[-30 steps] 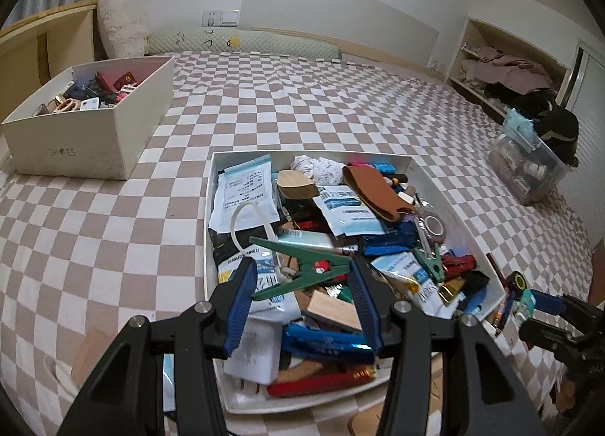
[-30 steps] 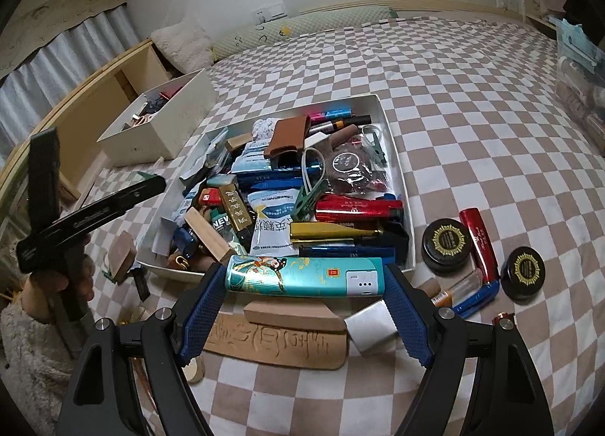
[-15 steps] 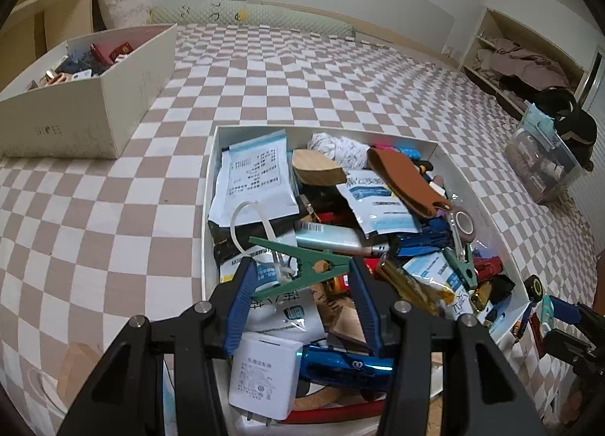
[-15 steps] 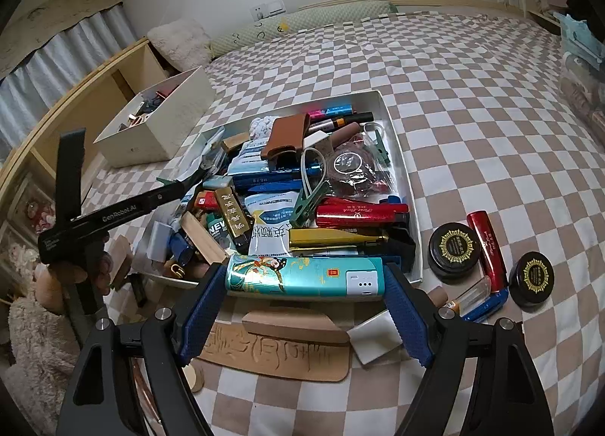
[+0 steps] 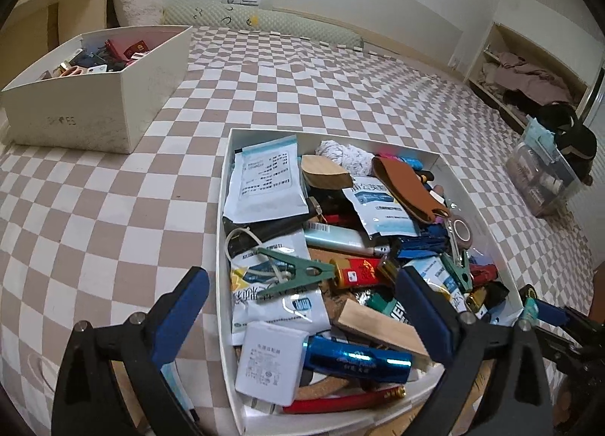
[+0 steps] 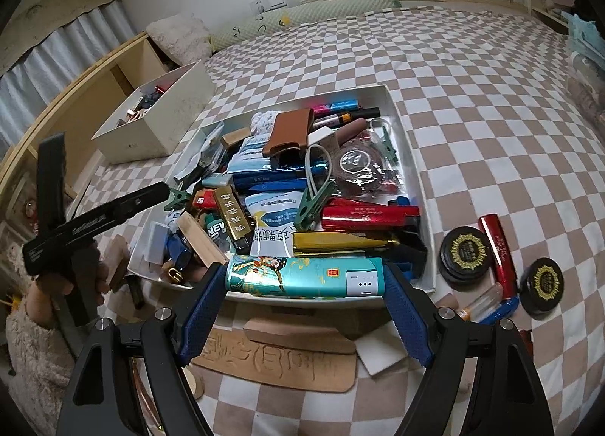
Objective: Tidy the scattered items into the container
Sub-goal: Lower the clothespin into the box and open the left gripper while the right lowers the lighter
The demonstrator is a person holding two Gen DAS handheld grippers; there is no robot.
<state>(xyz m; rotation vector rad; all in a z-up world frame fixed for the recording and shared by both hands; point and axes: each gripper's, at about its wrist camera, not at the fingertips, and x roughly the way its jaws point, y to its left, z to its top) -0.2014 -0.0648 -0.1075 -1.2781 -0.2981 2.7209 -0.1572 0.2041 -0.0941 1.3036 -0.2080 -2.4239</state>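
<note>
Most of the small things already lie in the big white tray (image 6: 410, 156) on the checked bed cover (image 6: 472, 76). It is piled full with pens, packets, pegs and tubes. A second white box (image 5: 124, 95) sits well apart, near the pillow, and it has things in it too.

Some things are not in the tray yet. Beside its right side I see two round black tins (image 6: 464, 253), a red tube (image 6: 498, 252), and a clear little bottle (image 6: 482, 301). In front of the tray lie a long tan strip with carved marks (image 6: 276, 364), a wooden piece (image 6: 298, 334) and a white block (image 6: 382, 354). So I think the job is well along, but a handful of things are left.

Now the smaller parts. The right gripper (image 6: 304, 317) is pinching a long teal case with a painted picture (image 6: 302, 273) by its two ends. It holds the case just above the near wall of the tray, so it looks ready to go in.

The left gripper (image 5: 302, 318) hangs over the near end of the tray. Its jaws are opening and stand wide apart. Nothing is held between them. A green peg (image 5: 295, 272) lies on the pile just under them, touching no pad.
</note>
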